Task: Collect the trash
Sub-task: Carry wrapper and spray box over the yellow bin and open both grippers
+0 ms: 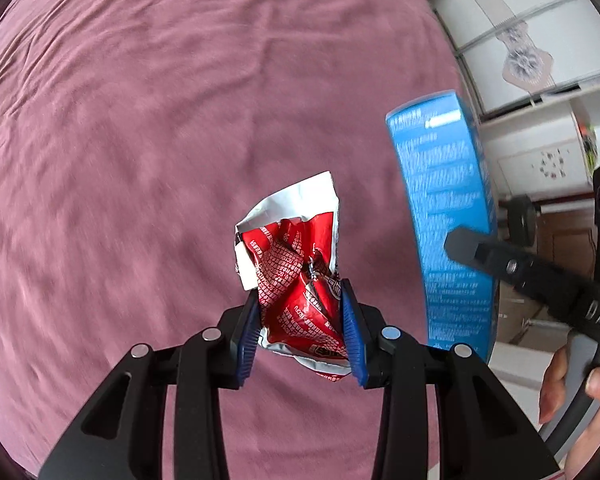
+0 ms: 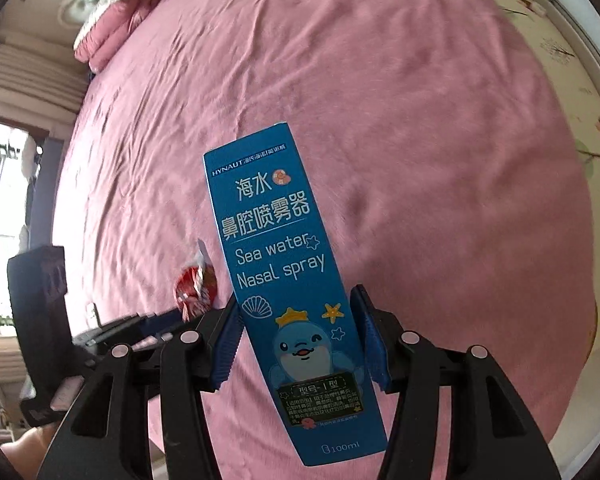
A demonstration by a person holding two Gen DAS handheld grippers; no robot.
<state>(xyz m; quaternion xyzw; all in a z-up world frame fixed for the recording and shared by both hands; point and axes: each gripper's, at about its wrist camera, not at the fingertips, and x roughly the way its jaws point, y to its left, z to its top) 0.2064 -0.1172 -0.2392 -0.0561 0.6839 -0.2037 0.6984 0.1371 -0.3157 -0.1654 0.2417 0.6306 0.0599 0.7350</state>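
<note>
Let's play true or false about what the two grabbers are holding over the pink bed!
1. The left gripper is holding a crumpled red and white wrapper. True.
2. The right gripper has a green bottle. False: it holds a blue nasal spray box.
3. The bed sheet is pink. True.
4. The box has a cat drawn on it. False: it is a blue dolphin with a crown.

We see soft, even daylight entering from the barred window (image 2: 0, 216), blown out white. The wrinkled pink fabric bedsheet (image 2: 420, 140) smears with motion blur beside it, and fisheye bending darkens the corners.
</note>
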